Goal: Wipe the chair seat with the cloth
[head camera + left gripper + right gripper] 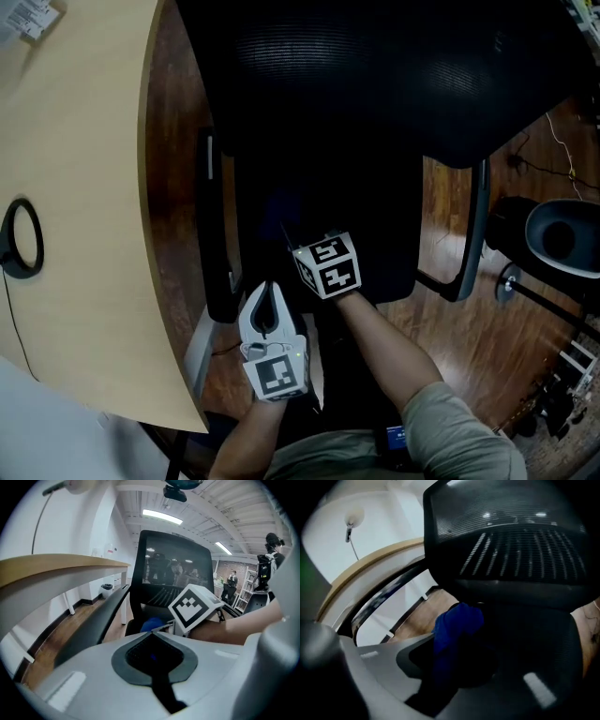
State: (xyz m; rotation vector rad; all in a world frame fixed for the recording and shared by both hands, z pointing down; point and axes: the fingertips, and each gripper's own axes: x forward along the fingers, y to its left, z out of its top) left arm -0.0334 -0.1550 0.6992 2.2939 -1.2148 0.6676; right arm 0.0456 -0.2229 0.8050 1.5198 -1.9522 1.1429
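Note:
A black office chair fills the head view, its mesh backrest (375,66) at the top and the dark seat (375,225) below it. My right gripper (302,246) reaches over the seat's front left part, its marker cube uppermost. In the right gripper view its jaws (457,639) are shut on a bunched blue cloth (457,620) that hangs down onto the seat (534,634). My left gripper (269,284) hovers off the seat's front left corner, shut and empty. From the left gripper (152,633) view a bit of the cloth (151,623) shows beside the right gripper's cube.
A beige desk (84,187) runs along the left, close to the chair's left armrest (214,225); a black ring with a cable (21,237) lies on it. The right armrest (473,234) stands over wooden floor. A second chair's base (558,234) is at the right. People stand far back (232,581).

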